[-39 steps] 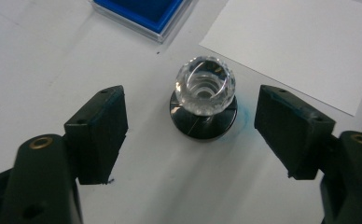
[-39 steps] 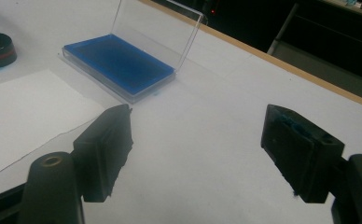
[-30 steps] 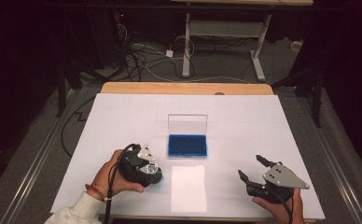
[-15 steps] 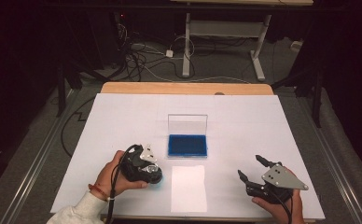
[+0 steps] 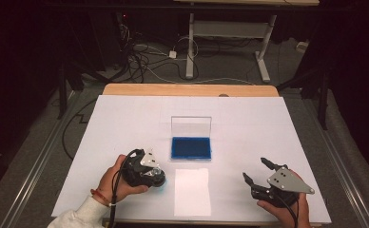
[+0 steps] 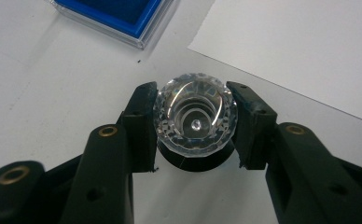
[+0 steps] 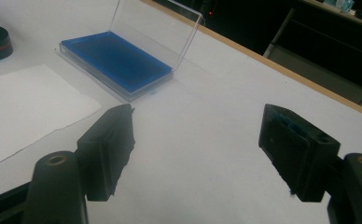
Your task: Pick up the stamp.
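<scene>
Two grippers over a white table (image 5: 125, 118), one per hand. Left gripper (image 5: 155, 176) sits low at the near left, just left of a paper sheet (image 5: 192, 191). From above its jaws are buried under the body and grey plate; what it holds is hard to make out there, just a dark shape at the tip. The left gripper view settles it: both black jaws press the sides of a clear faceted knob (image 6: 195, 116), which stands on a black round base (image 6: 193, 161) resting on the table. The grip has just closed. The base is mostly hidden beneath the knob and jaws.

Right gripper (image 5: 256, 172) at the near right, jaws apart with nothing between them; they have just been easing inward. The right gripper view shows bare table between the pads and blue smears on the right-hand pad, too small to see from above.

Blue pad case (image 5: 190, 147) lies mid-table beyond the sheet, its clear lid (image 5: 191, 127) standing up at the back. The left gripper view catches a cut-off corner of it. The right gripper view shows the black base at its left edge, cropped, with a reddish ring.
</scene>
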A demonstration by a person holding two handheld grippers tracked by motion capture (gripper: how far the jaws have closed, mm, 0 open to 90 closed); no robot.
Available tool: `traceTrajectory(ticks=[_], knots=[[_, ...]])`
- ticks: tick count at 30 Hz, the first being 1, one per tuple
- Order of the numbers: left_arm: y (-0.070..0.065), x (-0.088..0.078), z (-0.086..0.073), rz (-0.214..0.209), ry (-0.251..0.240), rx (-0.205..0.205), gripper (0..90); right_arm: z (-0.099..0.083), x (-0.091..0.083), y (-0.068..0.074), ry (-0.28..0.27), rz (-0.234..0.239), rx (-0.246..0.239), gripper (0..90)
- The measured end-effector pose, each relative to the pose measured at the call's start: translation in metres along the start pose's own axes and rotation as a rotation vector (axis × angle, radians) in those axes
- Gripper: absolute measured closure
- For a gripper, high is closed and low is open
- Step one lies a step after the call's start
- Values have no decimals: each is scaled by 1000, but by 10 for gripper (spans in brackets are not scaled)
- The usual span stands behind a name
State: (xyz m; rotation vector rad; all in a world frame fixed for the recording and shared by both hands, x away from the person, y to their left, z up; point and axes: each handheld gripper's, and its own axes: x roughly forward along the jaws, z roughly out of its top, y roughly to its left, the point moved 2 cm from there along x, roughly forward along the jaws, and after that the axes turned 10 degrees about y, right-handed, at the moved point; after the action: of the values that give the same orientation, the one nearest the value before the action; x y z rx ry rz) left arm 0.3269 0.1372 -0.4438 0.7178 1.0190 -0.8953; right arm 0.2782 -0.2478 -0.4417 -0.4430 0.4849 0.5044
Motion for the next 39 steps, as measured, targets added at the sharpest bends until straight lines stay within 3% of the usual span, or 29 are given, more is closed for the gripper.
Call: traceTrajectory(ticks=[4,16,32,39], knots=[[1,-7,-4,36,-44,-13,545,-1,-1,-2,-8,-2,3,261],[9,-17,-19,79,-110,-34,545,-3,0,-4,-6,-16,6,248],[20,-24,-25,83,-169,-73,545,-1,2,-2,-24,-22,0,182],[27,-31,-25,88,-233,-108,545,-2,3,-2,-16,-38,2,188]])
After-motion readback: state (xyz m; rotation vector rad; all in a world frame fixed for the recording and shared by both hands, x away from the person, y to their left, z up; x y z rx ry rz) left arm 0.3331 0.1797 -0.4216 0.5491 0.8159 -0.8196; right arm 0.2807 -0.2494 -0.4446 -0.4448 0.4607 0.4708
